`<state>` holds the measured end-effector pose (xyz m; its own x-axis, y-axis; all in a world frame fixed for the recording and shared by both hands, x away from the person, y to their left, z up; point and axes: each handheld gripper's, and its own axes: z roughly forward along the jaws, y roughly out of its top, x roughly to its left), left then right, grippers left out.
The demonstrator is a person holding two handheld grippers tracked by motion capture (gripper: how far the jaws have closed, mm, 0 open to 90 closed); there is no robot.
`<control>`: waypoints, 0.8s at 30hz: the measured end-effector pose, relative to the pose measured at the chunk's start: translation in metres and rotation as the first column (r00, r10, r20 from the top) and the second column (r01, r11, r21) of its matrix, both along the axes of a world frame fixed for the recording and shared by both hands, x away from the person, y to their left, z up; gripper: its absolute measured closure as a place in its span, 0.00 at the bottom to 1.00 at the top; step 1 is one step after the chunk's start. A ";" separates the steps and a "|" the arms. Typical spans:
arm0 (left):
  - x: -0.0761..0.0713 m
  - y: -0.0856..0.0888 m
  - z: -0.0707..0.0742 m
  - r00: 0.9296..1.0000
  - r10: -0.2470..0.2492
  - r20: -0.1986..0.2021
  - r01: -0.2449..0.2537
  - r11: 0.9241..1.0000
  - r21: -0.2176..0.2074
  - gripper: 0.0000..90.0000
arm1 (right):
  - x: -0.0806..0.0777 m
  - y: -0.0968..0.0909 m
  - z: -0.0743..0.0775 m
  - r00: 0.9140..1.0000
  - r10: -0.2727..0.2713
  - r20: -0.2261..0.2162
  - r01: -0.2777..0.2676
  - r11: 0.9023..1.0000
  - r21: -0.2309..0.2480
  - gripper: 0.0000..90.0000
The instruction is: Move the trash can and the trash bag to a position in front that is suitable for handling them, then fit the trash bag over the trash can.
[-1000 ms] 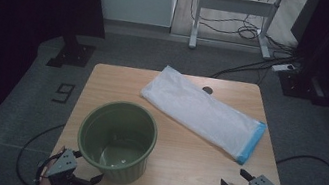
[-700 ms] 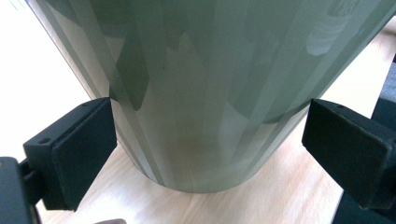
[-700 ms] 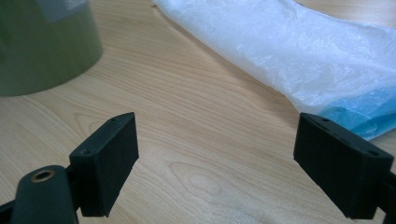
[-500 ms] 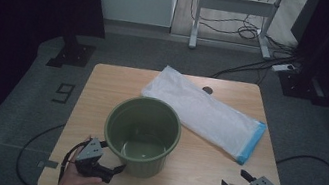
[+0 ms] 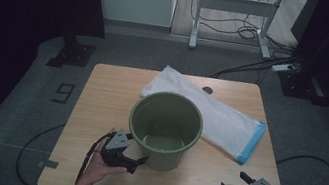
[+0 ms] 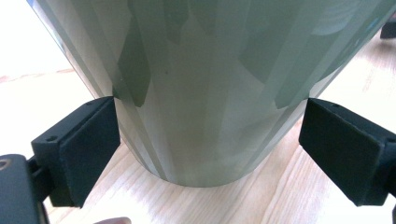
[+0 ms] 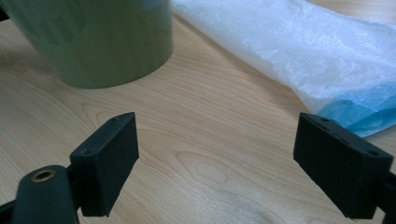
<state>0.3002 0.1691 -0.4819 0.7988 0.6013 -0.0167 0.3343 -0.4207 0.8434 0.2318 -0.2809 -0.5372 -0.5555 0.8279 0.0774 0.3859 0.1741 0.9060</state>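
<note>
A green plastic bucket [image 5: 162, 155] stands upright in the middle of the wooden table [image 5: 98, 112]. My left gripper [image 5: 136, 164] is open at the bucket's near left side, low down. In the left gripper view its jaws straddle the bucket's base [image 6: 205, 93]; the left jaw touches the wall and the right jaw sits right at it. A white plastic bag [image 5: 219, 117] with a blue end lies flat behind and to the right of the bucket. My right gripper [image 5: 234, 183] is open near the table's front right corner, with bare wood between its jaws [image 7: 217, 158]. Ahead of it are the bucket [image 7: 93, 42] and the bag [image 7: 289, 46].
A small dark round spot [image 5: 207, 89] sits on the table near its far edge, beside the bag. Bare wood lies to the left of the bucket and along the front edge. Cables [image 5: 313, 163] trail on the grey floor around the table.
The bucket has slid from the front left toward the middle of the table, with my left gripper moving along at its base. The right gripper has stayed in place.
</note>
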 end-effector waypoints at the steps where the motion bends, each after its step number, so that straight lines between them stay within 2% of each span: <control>1: 0.001 -0.001 0.000 1.000 0.000 -0.004 0.000 1.000 -0.004 0.06 | 0.000 0.000 0.000 1.000 0.003 0.000 -0.003 1.000 -0.002 0.15; 5: 0.001 -0.002 -0.001 1.000 0.010 -0.003 -0.010 1.000 -0.002 0.06 | 0.000 0.002 -0.001 1.000 0.003 -0.003 -0.003 1.000 -0.010 0.15; 6: 0.000 -0.001 0.000 1.000 0.024 0.002 -0.024 1.000 0.005 0.06 | 0.000 0.002 -0.001 1.000 0.003 -0.003 -0.003 1.000 -0.011 0.15; 7: -0.005 0.002 0.000 0.998 0.051 0.020 -0.052 0.998 0.031 0.08 | 0.000 0.002 -0.001 1.000 -0.001 -0.001 0.001 1.000 -0.013 0.15; 8: -0.005 0.002 0.000 0.998 0.051 0.020 -0.052 0.998 0.031 0.08 | 0.000 0.001 -0.001 1.000 -0.005 0.000 0.005 1.000 -0.011 0.15; 11: -0.014 0.013 -0.002 0.997 0.074 0.019 -0.074 0.997 0.020 0.08 | 0.000 0.001 -0.001 1.000 -0.012 0.003 0.012 1.000 -0.009 0.15; 18: -0.032 0.040 -0.016 0.993 0.119 -0.002 -0.119 0.992 0.039 0.08 | 0.003 0.007 0.005 0.999 -0.037 0.020 0.037 0.999 -0.025 0.15; 22: -0.041 0.052 -0.022 0.990 0.140 -0.009 -0.140 0.989 0.048 0.08 | 0.019 0.013 0.012 0.998 -0.054 0.016 0.055 0.997 -0.051 0.15; 23: -0.042 0.055 -0.023 0.989 0.145 -0.012 -0.144 0.988 0.049 0.08 | 0.031 0.017 0.017 0.998 -0.057 0.008 0.058 0.996 -0.062 0.15; 24: -0.043 0.058 -0.025 0.988 0.152 -0.014 -0.151 0.987 0.052 0.08 | 0.031 0.017 0.017 0.998 -0.057 0.008 0.058 0.996 -0.062 0.15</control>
